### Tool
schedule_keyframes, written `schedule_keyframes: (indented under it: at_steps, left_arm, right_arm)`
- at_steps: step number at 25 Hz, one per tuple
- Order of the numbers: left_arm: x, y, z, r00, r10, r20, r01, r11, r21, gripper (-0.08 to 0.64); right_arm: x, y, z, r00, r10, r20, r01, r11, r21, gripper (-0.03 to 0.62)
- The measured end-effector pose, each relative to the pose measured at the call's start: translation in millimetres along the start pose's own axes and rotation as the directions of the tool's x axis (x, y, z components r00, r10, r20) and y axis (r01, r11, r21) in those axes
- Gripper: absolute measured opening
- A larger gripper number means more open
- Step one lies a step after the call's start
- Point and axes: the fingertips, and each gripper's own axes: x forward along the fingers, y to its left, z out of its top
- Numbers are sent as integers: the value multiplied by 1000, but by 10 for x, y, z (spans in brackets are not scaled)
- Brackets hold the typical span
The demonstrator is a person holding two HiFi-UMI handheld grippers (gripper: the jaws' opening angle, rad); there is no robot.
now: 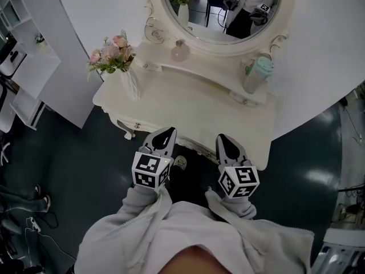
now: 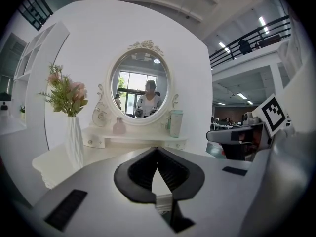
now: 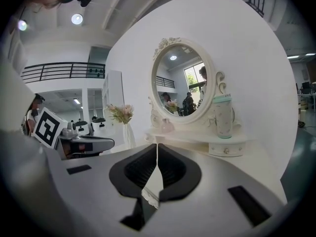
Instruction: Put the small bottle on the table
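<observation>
The small pink bottle [image 1: 179, 51] stands on the raised shelf [image 1: 208, 77] of the white dressing table [image 1: 217, 113], just under the oval mirror [image 1: 219, 4]. Both grippers hover at the table's near edge, well short of the bottle. My left gripper [image 1: 169, 131] is shut with nothing between its jaws. My right gripper [image 1: 223, 137] is shut and empty too. In the left gripper view the bottle [image 2: 119, 126] shows beyond the closed tips of that gripper [image 2: 157, 149]. In the right gripper view the bottle [image 3: 167, 126] sits just above the closed tips of the right gripper [image 3: 157, 145].
A tall tumbler with a green lid [image 1: 258, 73] stands at the shelf's right end. A white vase of pink flowers [image 1: 121, 64] stands on the table's left side. White shelving [image 1: 23, 67] lines the left wall. Dark floor surrounds the table.
</observation>
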Motion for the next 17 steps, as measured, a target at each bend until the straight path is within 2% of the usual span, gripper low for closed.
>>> schedule_keyframes:
  at_steps: [17]
  left_arm:
    - [14,11,-57,1000,5,-6,-5,1000,-5,17]
  right_arm:
    - [30,2,-50,1000,1,-18,-1,1000,5,37]
